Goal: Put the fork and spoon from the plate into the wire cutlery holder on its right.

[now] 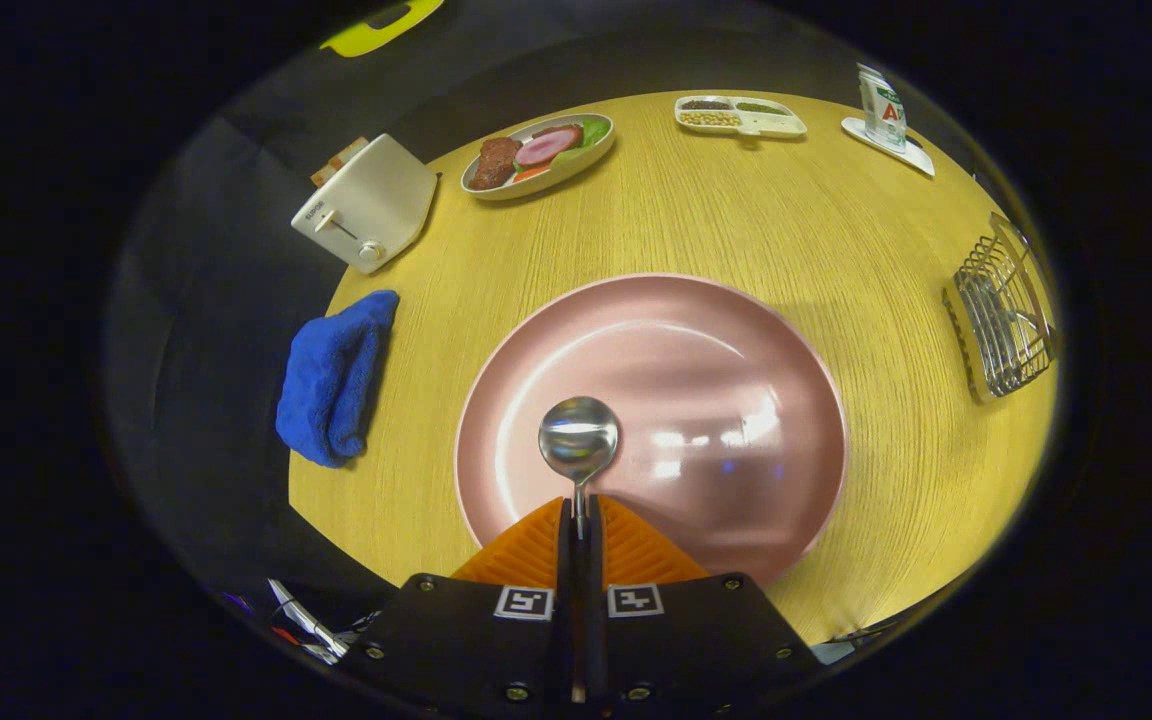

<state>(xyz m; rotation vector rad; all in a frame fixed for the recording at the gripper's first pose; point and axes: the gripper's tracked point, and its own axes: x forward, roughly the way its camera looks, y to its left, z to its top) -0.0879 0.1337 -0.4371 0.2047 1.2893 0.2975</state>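
Gripper clamps the spoon handle between both fingers, bowl above the pink plate. Toaster lettering and carton print are illegible.

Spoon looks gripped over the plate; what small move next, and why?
Probably carry it right toward the wire cutlery holder: the gripper has its jaws shut on the spoon handle, bowl ahead over the pink plate.
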